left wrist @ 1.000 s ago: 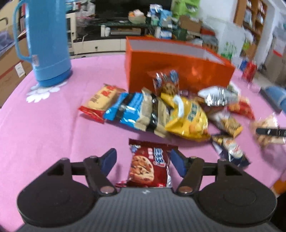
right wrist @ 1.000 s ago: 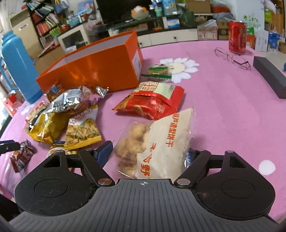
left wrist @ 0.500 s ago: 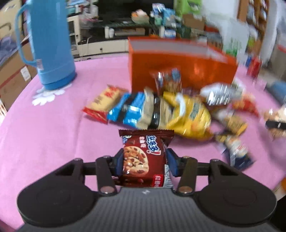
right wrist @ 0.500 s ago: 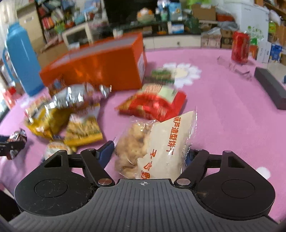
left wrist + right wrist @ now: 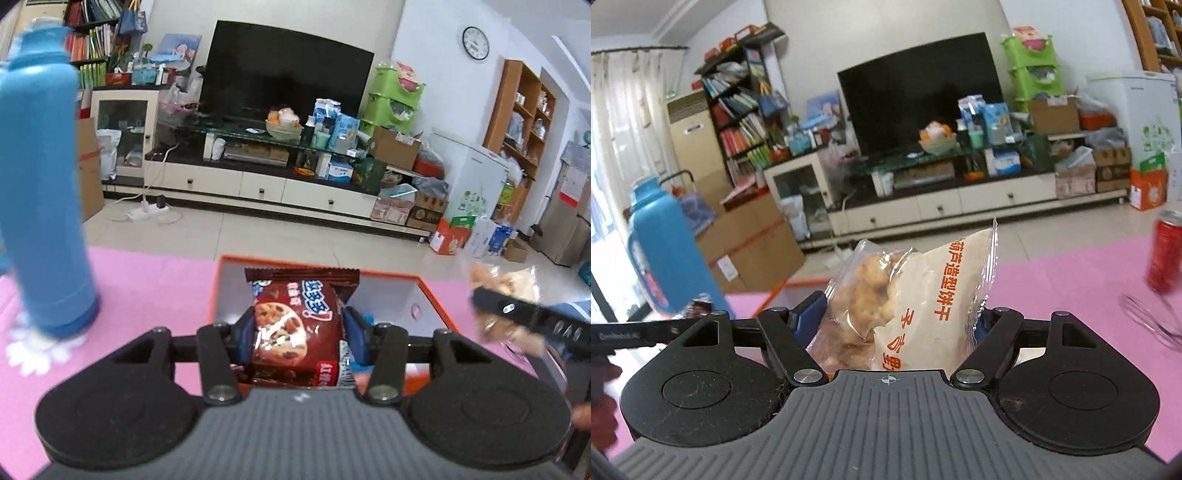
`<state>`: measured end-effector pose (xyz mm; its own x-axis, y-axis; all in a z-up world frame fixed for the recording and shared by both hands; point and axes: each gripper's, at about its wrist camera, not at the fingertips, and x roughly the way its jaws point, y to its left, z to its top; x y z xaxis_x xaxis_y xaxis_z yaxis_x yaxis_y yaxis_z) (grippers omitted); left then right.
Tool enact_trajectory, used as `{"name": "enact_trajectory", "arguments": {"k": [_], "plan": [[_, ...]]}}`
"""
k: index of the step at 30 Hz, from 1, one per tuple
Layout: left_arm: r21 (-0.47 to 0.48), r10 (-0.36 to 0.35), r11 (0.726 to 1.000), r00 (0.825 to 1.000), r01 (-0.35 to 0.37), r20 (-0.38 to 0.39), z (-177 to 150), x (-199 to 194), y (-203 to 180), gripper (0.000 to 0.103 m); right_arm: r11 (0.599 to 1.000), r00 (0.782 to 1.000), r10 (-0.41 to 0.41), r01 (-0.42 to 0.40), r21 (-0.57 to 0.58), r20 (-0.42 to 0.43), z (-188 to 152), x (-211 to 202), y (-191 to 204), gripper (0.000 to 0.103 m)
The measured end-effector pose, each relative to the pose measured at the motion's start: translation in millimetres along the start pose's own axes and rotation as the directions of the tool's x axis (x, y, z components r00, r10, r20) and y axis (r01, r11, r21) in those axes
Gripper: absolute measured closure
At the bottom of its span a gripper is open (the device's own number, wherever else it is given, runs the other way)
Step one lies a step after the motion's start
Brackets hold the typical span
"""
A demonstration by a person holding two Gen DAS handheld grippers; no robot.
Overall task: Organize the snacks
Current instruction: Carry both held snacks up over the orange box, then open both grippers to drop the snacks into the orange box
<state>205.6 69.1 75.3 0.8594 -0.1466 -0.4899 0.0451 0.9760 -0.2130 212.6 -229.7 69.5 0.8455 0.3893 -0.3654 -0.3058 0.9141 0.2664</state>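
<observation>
While both grippers were lifted clear of the pink tablecloth point(image 5: 147, 273), each had a snack clamped between its blue pads. Nearest the left wrist camera, the left gripper point(image 5: 301, 332) was closed tight on a brown chocolate-chip cookie packet point(image 5: 297, 321), which stood upright between the fingers, its top edge rising above them. Directly beyond and below the packet lay the open orange box point(image 5: 424, 291), its white interior visible; the packet hung over that opening. A blue thermos point(image 5: 44, 192) stood on the cloth to the left of the box.

At the right edge of that view, the right gripper point(image 5: 901, 321) appeared blurred beside the box. In its own camera it gripped a clear bag of biscuits point(image 5: 908, 295) with a white label and orange lettering, its jaws set fairly wide around the bulky bag, which stuck up past the fingertips. A thin orange edge of the box showed just behind the bag. Farther right on the cloth, a red can point(image 5: 1165, 251) and a pair of glasses point(image 5: 1152, 321) were blurred. Beyond the table stood a dark television point(image 5: 288, 85) on a low white cabinet.
</observation>
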Motion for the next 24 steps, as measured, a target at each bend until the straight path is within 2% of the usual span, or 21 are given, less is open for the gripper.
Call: {"name": "enact_trajectory", "arguments": {"k": [3,7,9,10,11,14,17,20,24], "plan": [[0.025,0.02,1.0,1.0,-0.019,-0.018,6.2,44.0,-8.6,0.052,1.0,1.0,0.003,-0.003,0.003,-0.013,-1.0,50.9,5.3,0.041],[0.019,0.041,0.999,0.997,-0.04,-0.066,-0.5,76.4,-4.7,0.052,1.0,0.997,-0.017,0.017,0.002,-0.075,-15.5,103.5,6.2,0.04],[0.026,0.067,0.998,0.996,-0.065,-0.063,-2.2,77.6,-2.7,0.036,1.0,0.996,-0.028,0.028,0.0,-0.085,-22.4,118.1,5.3,0.039],[0.018,0.072,0.997,0.996,-0.072,-0.047,-1.2,73.6,-2.6,0.031,0.999,0.996,-0.037,0.038,0.006,-0.086,-22.4,120.5,5.3,0.039],[0.015,0.065,0.998,0.997,-0.065,-0.028,0.2,68.0,-3.0,0.031,0.999,0.997,-0.036,0.037,0.021,-0.068,-20.6,117.9,5.3,0.037],[0.043,0.068,0.997,0.997,-0.069,0.022,0.8,47.3,-8.5,0.029,0.999,0.999,-0.028,0.027,0.018,0.016,-11.3,94.9,9.7,0.023],[0.11,0.101,0.988,0.994,-0.106,0.043,-9.1,28.5,-18.1,0.028,0.999,0.997,-0.033,0.033,0.001,0.065,-5.2,71.0,13.6,0.019],[0.174,0.124,0.977,0.992,-0.127,0.028,-22.3,11.2,-26.0,0.026,1.0,0.999,-0.027,0.028,-0.008,0.044,-5.3,51.9,14.4,0.016],[0.182,0.147,0.972,0.989,-0.146,0.009,-49.0,-24.8,-27.0,0.025,0.999,0.999,-0.038,0.038,-0.018,0.0,-20.9,16.2,8.6,0.012]]}}
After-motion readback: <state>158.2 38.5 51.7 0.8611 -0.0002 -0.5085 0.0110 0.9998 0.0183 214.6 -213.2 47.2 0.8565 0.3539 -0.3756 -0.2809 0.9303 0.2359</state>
